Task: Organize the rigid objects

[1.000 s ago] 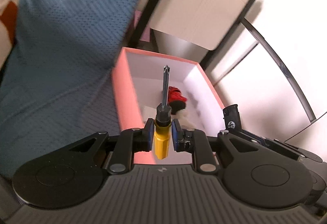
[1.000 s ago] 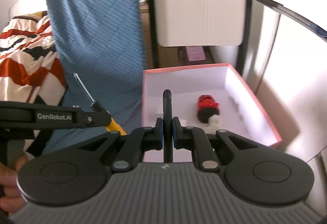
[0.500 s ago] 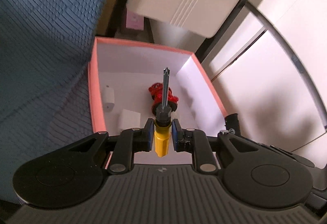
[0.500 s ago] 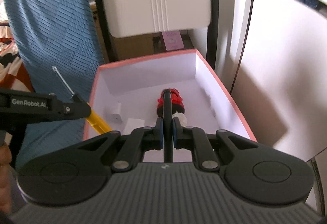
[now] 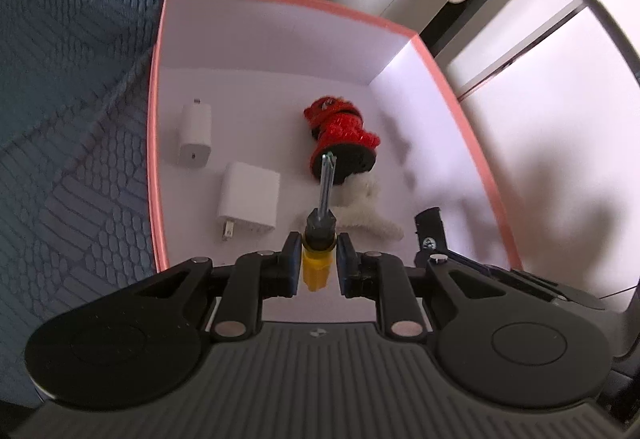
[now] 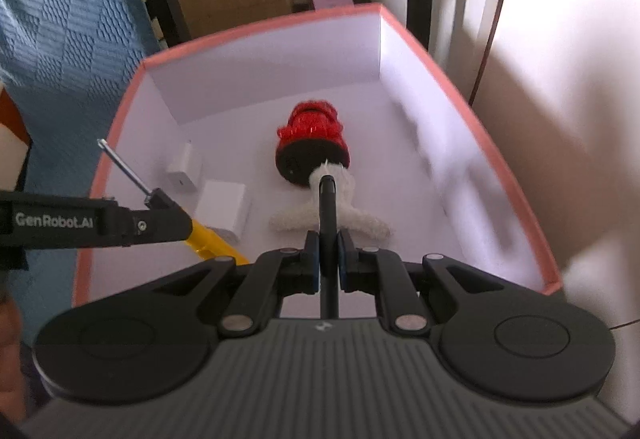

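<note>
Over on the left lies a blue cloth (image 5: 72,87), just beside the pink box (image 5: 154,143). Inside the box, near its left wall, rest two white plugs (image 5: 195,133), then a red toy (image 5: 342,137) on a white fluffy thing (image 5: 368,215). The left gripper (image 5: 318,265) hangs over the box, clenched on a yellow screwdriver (image 5: 316,267) by its handle, tip pointing forward, likely so it can be set down inside. The right gripper (image 6: 328,265) squeezes a thin black stick (image 6: 328,215) over the box too. Only the right view shows the whole screwdriver from the side, and a hand at the left edge. The left view shows both plugs more clearly.
</note>
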The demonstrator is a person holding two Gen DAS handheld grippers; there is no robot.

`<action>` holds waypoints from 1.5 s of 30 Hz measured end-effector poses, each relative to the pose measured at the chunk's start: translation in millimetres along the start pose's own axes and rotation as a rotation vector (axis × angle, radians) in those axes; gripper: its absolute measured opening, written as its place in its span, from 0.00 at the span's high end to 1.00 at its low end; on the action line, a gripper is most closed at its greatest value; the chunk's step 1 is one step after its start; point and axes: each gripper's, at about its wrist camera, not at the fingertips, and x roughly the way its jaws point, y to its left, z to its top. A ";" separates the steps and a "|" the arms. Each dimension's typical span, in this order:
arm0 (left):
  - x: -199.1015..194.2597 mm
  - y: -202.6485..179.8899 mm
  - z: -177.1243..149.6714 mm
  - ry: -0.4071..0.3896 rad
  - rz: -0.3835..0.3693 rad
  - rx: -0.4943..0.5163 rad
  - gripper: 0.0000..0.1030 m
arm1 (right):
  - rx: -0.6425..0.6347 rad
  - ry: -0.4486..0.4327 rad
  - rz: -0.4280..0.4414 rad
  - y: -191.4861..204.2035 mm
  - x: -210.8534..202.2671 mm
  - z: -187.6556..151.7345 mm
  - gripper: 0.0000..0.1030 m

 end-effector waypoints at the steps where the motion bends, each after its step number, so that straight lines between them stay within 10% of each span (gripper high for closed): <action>1: 2.9 1.0 0.5 0.008 0.003 -0.007 0.79 | -0.005 0.008 0.002 -0.1 3.4 -0.7 0.88; 16: -9.4 -4.2 7.3 -0.016 0.013 0.033 0.79 | 0.005 0.021 0.011 0.2 6.0 4.7 0.87; 45: -211.4 -17.7 -37.8 -0.284 -0.079 0.149 0.78 | -0.046 -0.254 0.029 72.8 -165.7 -19.6 0.87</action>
